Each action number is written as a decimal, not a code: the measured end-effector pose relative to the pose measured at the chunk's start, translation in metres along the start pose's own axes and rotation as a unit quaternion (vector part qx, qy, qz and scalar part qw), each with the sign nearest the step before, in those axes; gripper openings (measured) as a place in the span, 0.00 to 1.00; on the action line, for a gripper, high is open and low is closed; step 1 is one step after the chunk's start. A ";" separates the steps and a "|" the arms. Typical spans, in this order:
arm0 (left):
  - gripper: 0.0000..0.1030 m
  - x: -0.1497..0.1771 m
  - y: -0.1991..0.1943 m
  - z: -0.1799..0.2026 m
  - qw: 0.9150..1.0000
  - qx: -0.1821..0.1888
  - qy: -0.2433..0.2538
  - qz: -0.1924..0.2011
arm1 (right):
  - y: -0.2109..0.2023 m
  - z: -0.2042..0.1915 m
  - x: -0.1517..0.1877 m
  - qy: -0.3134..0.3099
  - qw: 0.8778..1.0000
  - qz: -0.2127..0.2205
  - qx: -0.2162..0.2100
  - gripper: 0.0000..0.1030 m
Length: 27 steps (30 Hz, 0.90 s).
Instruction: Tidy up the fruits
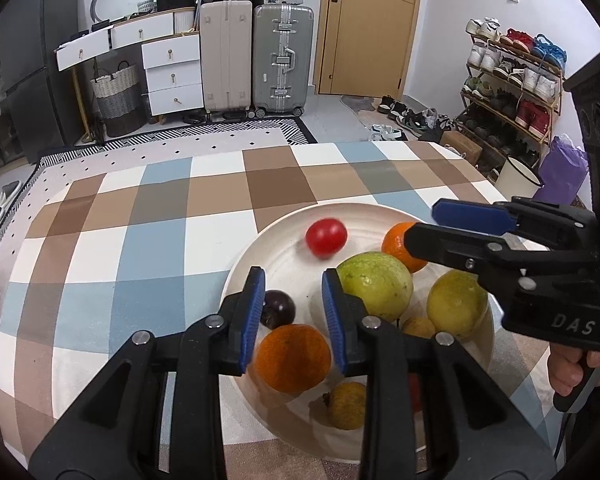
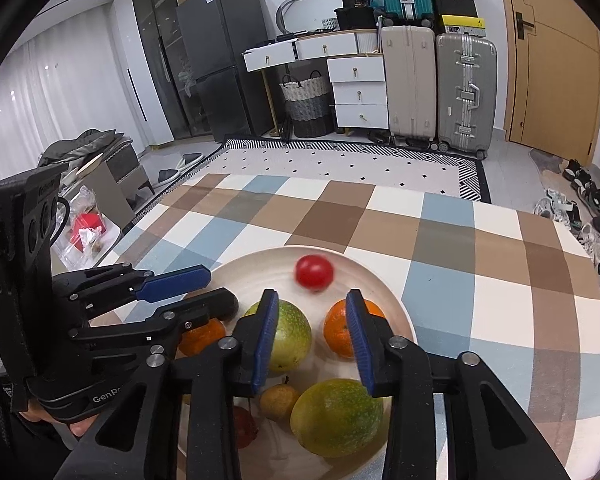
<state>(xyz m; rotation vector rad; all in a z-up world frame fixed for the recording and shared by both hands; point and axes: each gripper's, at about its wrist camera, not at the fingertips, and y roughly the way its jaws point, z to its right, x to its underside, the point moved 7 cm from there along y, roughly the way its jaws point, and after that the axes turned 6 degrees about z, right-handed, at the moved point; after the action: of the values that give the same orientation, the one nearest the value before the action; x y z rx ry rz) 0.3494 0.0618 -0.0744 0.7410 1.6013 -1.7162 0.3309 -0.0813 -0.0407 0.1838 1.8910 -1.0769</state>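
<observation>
A white plate (image 1: 276,256) on the checked tablecloth holds several fruits. A red tomato (image 1: 326,237) lies at its far side, slightly blurred; it also shows in the right wrist view (image 2: 314,273). Two green-yellow fruits (image 1: 374,285) (image 1: 456,303), two oranges (image 1: 293,358) (image 1: 400,245), a dark plum (image 1: 278,308) and small yellow fruits (image 1: 346,406) lie nearer. My left gripper (image 1: 293,318) is open and empty above the near orange. My right gripper (image 2: 312,338) is open and empty above the plate (image 2: 388,292), between a green fruit (image 2: 292,336) and an orange (image 2: 340,334).
The checked tablecloth (image 1: 140,248) stretches to the left and far side of the plate. Beyond the table are suitcases (image 1: 282,60), a white drawer unit (image 1: 174,74), a shoe rack (image 1: 512,88) and a door (image 1: 370,26). A white bucket (image 1: 518,178) stands by the right edge.
</observation>
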 end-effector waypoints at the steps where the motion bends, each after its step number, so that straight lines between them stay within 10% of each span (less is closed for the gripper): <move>1: 0.37 0.000 -0.002 -0.001 1.000 0.001 -0.004 0.000 | -0.002 0.000 0.000 0.001 1.000 0.002 0.000 0.49; 9: 0.99 0.005 -0.030 -0.010 0.999 -0.010 -0.024 0.028 | -0.023 -0.002 -0.002 0.013 0.999 0.031 0.001 0.95; 27: 0.99 0.038 -0.117 0.003 0.995 -0.025 -0.027 0.094 | -0.085 -0.023 0.041 0.000 0.998 0.068 -0.005 1.00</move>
<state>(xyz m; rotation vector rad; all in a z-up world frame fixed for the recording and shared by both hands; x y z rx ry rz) 0.2339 0.0581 -0.0319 0.7886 1.4831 -1.5427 0.2492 -0.1278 -0.0165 0.3034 1.8558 -0.9743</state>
